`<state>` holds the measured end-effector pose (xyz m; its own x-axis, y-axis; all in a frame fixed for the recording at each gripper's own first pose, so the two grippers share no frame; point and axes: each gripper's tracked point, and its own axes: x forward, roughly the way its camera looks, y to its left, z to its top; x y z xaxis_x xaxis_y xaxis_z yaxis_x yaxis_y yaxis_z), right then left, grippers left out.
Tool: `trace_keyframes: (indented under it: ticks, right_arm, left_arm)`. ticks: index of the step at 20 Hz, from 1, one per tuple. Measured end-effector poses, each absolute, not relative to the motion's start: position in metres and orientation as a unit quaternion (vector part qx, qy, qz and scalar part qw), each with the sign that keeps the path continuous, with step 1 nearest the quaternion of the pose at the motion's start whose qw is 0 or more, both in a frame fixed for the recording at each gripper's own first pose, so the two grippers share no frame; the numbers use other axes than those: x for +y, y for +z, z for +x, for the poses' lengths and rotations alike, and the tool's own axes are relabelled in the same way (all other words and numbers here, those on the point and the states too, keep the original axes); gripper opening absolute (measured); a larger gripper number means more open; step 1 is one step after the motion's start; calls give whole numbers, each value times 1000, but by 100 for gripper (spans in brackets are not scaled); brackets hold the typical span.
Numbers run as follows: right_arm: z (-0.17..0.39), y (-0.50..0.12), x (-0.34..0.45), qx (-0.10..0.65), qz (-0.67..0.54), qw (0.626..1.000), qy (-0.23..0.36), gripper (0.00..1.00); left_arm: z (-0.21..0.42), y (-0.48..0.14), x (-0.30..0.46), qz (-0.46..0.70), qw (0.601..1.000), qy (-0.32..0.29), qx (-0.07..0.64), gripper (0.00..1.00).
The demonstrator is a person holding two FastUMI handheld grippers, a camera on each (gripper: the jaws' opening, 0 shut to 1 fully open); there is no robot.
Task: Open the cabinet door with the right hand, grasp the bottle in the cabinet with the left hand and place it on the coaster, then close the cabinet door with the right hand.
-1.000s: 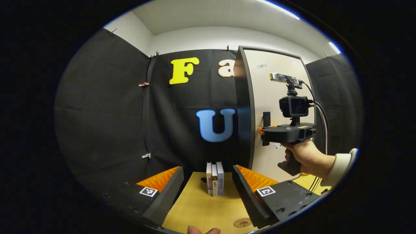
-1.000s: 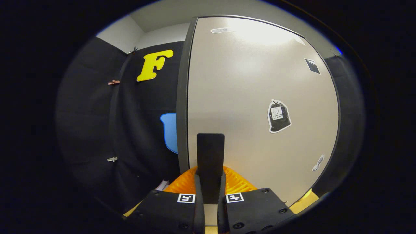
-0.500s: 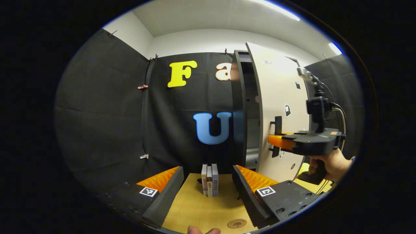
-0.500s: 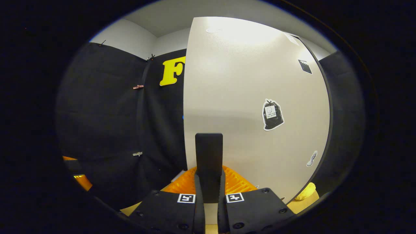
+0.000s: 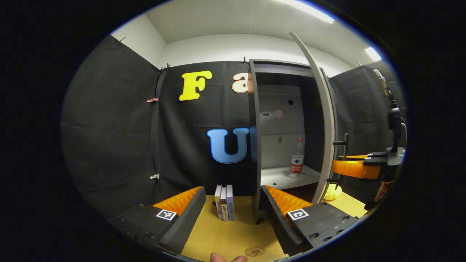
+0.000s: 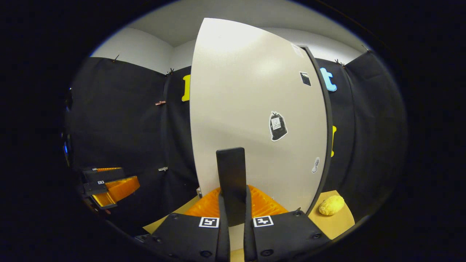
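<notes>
Ahead of my left tool [image 5: 233, 203] the books [image 5: 224, 206] stand on the tabletop [image 5: 233, 233], coaster [image 5: 255, 250] nearer. Right of them, the cabinet [image 5: 255, 145]; bottle [image 5: 297, 160] on its shelf [image 5: 287, 178]. My right tool [image 6: 233, 214] straddles the door [image 6: 247, 109] handle [image 6: 232, 182].

This was a staged recording booth rather than a lived-in home. Black cloth [image 5: 109, 127] was clipped up as walls beneath a plain white ceiling with strip lights [image 5: 309, 9]. A single cabinet [image 5: 280, 120] stood on a bare wooden counter [image 5: 229, 233], with a few books [image 5: 224, 206] as props, and a camera-carrying handheld gripper [image 5: 355, 168] was present.
</notes>
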<state>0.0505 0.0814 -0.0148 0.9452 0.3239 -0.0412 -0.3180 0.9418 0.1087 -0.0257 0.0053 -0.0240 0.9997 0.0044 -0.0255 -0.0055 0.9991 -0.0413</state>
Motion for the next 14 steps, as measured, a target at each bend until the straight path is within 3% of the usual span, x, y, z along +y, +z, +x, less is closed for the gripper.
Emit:
trace_keyframes:
  ticks: [14]
  right_arm:
    - [12, -16, -63, 35, 50, 998, 1, 17]
  left_arm:
    - [-18, -24, -56, -33, 998, -48, 18, 95]
